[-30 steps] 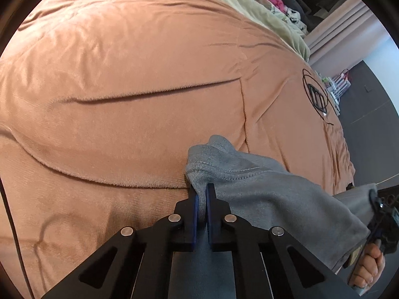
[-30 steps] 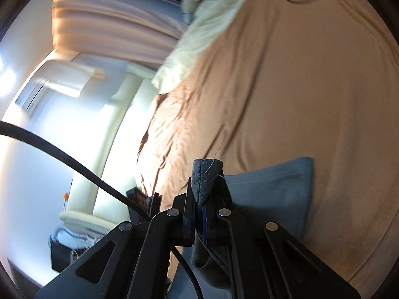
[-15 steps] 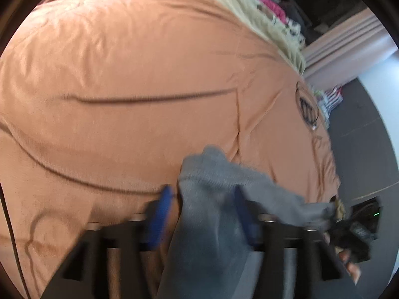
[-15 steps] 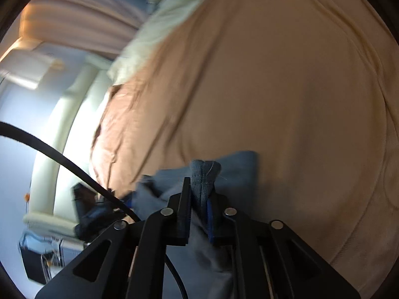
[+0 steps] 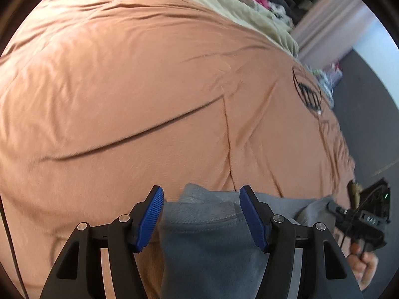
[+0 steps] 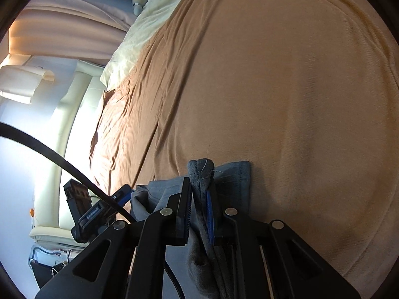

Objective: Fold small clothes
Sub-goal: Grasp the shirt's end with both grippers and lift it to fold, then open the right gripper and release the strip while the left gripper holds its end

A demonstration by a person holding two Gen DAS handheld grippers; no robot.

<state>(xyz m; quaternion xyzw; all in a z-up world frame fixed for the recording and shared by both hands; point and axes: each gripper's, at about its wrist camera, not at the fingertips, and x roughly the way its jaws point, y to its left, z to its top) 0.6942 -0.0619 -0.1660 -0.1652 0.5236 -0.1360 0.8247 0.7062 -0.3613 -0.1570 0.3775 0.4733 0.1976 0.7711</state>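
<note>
Left gripper (image 5: 202, 214) spread wide over the grey garment (image 5: 212, 244); right gripper (image 6: 200, 194) clamped on a bunched fold of it.

On the peach blanket (image 5: 124, 87) ahead of both tools the grey cloth lies just under my left fingers, which touch nothing. My worry: with only the right jaws pinching that thick wad, any pull could drag the loose left end askew and spoil the fold, or the wad could slip free.
</note>
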